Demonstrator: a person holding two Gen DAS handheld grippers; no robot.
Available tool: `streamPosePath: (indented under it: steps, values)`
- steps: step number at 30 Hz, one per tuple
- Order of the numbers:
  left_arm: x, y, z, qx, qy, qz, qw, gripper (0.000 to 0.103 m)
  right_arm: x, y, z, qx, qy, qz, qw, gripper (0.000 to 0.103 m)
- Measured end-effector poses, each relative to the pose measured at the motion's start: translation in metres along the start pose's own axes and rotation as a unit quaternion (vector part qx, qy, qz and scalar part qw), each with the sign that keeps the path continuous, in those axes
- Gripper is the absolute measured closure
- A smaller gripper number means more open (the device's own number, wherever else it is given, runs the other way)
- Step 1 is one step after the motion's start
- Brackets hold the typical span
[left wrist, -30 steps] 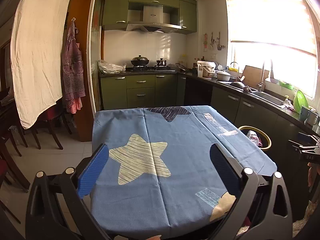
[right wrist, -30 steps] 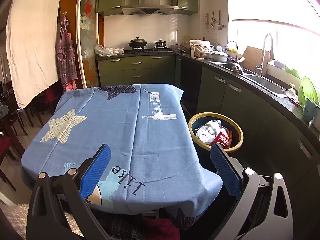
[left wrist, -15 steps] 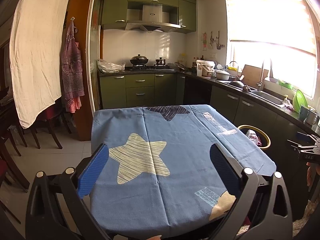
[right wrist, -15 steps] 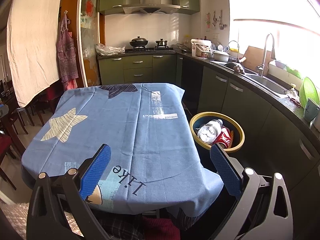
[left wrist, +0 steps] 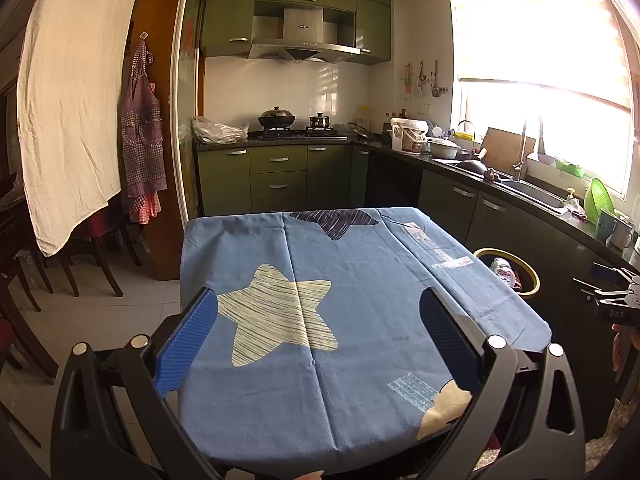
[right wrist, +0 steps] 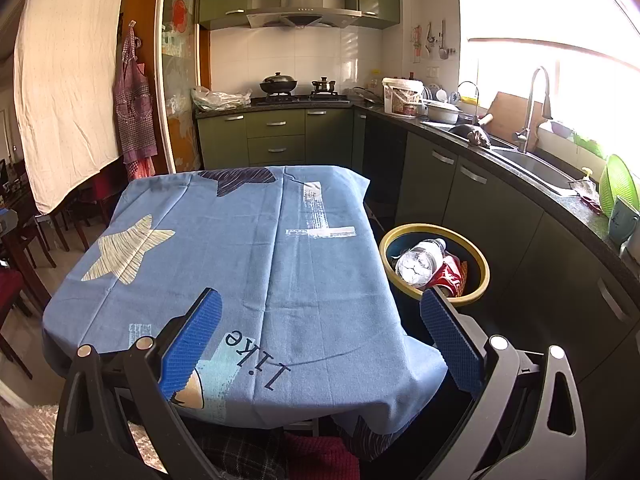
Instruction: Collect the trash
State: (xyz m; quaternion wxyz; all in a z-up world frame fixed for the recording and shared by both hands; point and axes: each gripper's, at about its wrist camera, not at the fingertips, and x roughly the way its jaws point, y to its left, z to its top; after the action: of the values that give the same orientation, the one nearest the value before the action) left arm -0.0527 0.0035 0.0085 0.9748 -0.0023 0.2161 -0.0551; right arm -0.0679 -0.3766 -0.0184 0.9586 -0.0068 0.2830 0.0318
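Observation:
A round bin with a yellow rim (right wrist: 476,292) stands on the floor right of the table. In it lie a crushed clear plastic bottle (right wrist: 418,262) and a red wrapper (right wrist: 448,274). The bin also shows in the left wrist view (left wrist: 532,280). The table is covered by a blue cloth with star prints (right wrist: 248,248), also in the left wrist view (left wrist: 360,280); I see no loose item on it. My left gripper (left wrist: 318,340) is open and empty above the table's near edge. My right gripper (right wrist: 318,336) is open and empty above the table's near right corner, close to the bin.
Dark counter with sink (right wrist: 532,164) and green cabinets (right wrist: 472,200) run along the right and back. Stove with pots (right wrist: 300,92) at the back. Wooden chairs (left wrist: 24,280) stand at the left. The right gripper's body shows at the left view's right edge (left wrist: 612,304).
Both views have shifted only slightly. Both grippers stay open and empty.

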Motion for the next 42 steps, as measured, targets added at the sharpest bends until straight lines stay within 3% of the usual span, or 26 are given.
streamPosePath:
  steps: [42]
  values:
    - [0.0051, -0.003, -0.0029, 0.008, 0.016, -0.009, 0.9998, 0.007, 0.0088, -0.0016, -0.0036, -0.005, 0.005, 0.004, 1.0, 0.005]
